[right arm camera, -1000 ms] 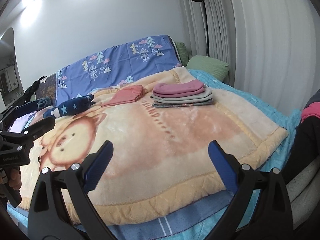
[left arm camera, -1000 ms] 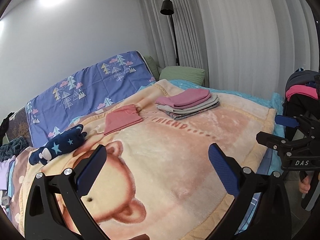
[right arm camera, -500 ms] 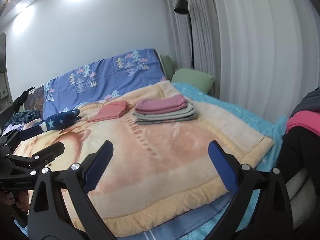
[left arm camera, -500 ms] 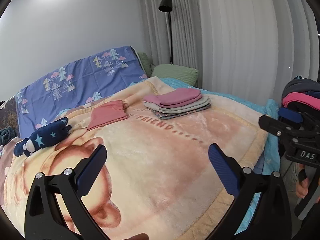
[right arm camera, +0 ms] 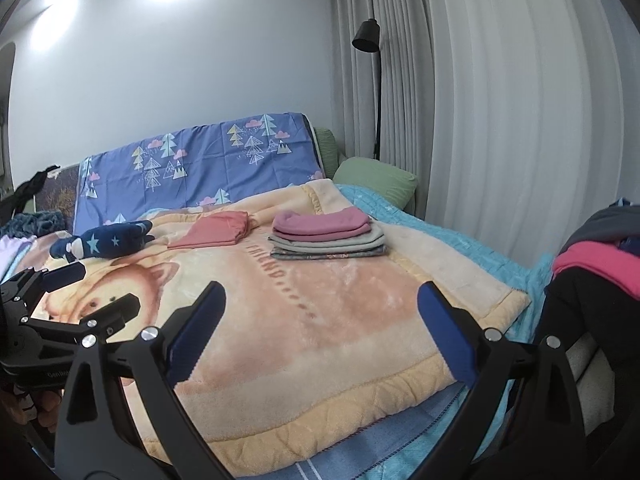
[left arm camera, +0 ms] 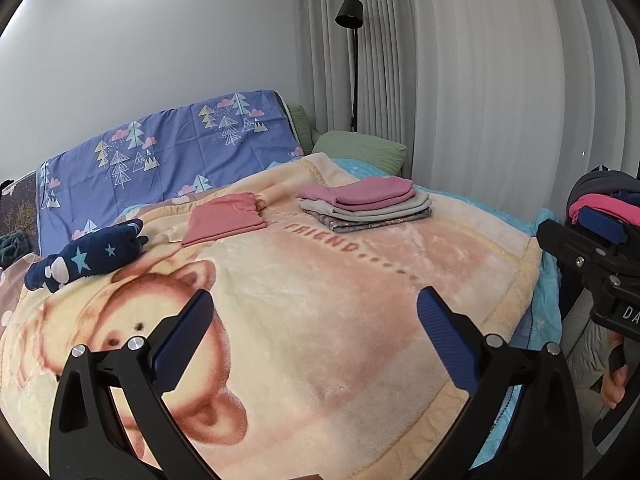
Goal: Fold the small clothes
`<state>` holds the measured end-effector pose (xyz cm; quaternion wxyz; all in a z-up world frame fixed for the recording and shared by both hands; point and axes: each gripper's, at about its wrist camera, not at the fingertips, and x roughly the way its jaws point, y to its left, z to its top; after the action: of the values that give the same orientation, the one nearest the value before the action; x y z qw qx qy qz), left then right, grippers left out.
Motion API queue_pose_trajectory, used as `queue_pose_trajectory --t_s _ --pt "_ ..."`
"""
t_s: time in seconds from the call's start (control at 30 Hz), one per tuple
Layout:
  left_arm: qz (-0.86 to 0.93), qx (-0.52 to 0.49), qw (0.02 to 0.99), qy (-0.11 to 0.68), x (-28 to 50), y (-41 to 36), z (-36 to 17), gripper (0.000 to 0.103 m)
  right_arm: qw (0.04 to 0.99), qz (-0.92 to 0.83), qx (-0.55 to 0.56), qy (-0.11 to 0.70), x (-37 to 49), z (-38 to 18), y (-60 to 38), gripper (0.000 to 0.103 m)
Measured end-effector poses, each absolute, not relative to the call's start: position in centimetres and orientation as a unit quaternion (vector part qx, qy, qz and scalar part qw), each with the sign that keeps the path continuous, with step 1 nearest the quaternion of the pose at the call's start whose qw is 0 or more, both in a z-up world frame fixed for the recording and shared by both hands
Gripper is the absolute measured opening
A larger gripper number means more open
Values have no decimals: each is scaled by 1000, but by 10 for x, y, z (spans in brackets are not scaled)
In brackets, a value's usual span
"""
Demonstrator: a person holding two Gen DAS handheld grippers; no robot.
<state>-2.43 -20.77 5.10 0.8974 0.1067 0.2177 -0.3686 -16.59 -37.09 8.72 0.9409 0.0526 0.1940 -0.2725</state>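
A stack of folded small clothes [left arm camera: 366, 204] [right arm camera: 328, 238], pink on top of grey and patterned pieces, lies on the far side of the bear blanket [left arm camera: 320, 300] [right arm camera: 320, 312]. Left of it rests a single folded salmon garment [left arm camera: 224, 224] [right arm camera: 212, 232]. My left gripper [left arm camera: 314, 340] hangs open over the near blanket, holding nothing. My right gripper [right arm camera: 320, 332] is open too, above the blanket's front edge, well short of the clothes. A heap of unfolded clothes [left arm camera: 604, 196] [right arm camera: 600, 256], pink and dark, sits at the far right.
A navy star-print plush toy [left arm camera: 86, 256] [right arm camera: 104, 242] lies at the left. A blue tree-print sheet [left arm camera: 168, 160] covers the headboard, a green pillow [left arm camera: 360, 150] sits beside it. A black floor lamp [left arm camera: 350, 16] stands by the curtains. A hand [left arm camera: 614, 384] holds the other gripper's handle.
Both cameras have drawn back and risen a little, so the bed looks farther and flatter. Both grippers stay open and empty; the clothes have not moved.
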Motion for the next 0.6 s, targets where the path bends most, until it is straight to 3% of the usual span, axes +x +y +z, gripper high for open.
queue_pose_trajectory --t_s 0.6 --pt "-389 104 888 221 -13 -192 42 102 923 -314 56 217 -139 81 -360 98"
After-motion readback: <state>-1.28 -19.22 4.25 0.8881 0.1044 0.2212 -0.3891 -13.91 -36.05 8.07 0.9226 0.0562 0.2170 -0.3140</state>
